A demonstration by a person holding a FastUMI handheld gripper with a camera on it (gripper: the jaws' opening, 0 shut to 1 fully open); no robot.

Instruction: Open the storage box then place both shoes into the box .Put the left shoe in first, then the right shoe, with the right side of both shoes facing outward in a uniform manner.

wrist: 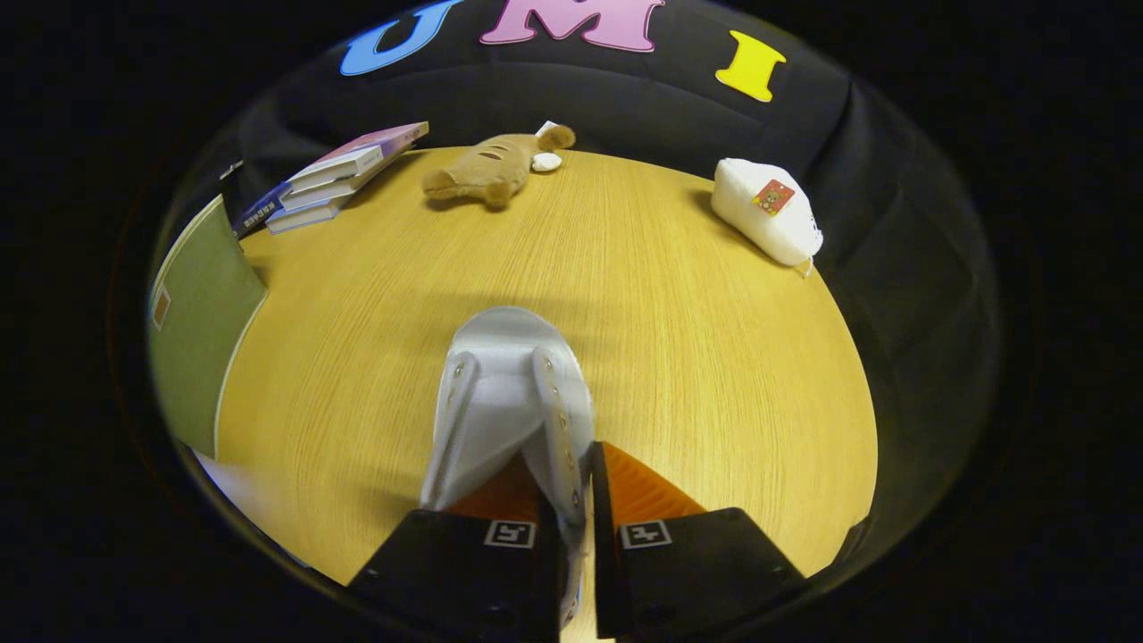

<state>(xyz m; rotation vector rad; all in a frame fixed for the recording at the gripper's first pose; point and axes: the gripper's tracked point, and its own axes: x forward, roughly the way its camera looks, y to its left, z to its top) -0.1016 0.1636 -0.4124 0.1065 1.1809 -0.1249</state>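
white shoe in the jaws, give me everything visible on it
The white shoe is a lace-up sneaker, seemingly canvas or smooth synthetic, with a rounded toe cap pointing away from the gripper. Two eyelet flaps with small metal eyelets flank a pale tongue; no laces are visible. It is held up over the wooden table, toe forward, casting a shadow beyond it. The jaws are closed on the right eyelet flap, one finger inside the opening, one outside. Its sole and heel are hidden.
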